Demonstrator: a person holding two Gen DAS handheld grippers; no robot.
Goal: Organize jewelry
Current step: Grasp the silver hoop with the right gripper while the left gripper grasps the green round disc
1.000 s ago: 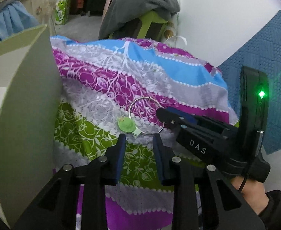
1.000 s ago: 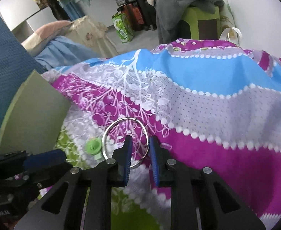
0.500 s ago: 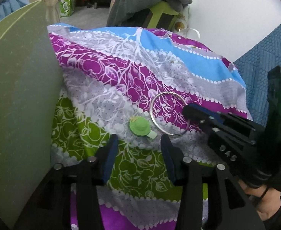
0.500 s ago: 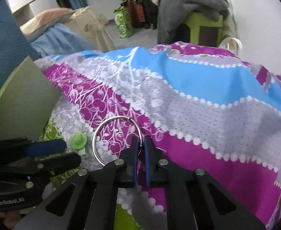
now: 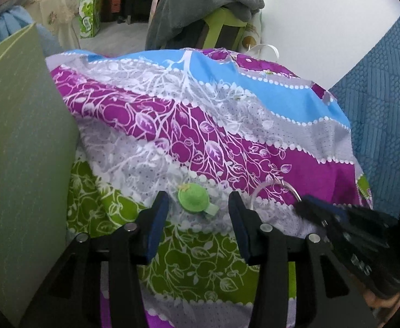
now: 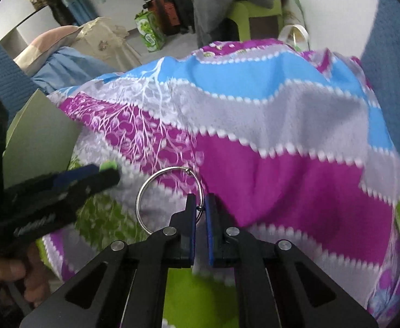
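A: Where's the ring (image 6: 169, 196)?
B: Pinched by its rim in the right gripper (image 6: 199, 205), above the bedspread (image 6: 268, 125).
A: And the left gripper (image 5: 198, 207)?
B: Spread wide, either side of the green clip (image 5: 194, 199), left of the ring.

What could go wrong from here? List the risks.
1. The right claw pinches the thin silver hoop only at its edge; it could twist or slip out when lifted.
2. The left claw straddles the small green clip on the soft patterned cloth; closing may catch fabric too.
3. The two claws work close together and might bump.
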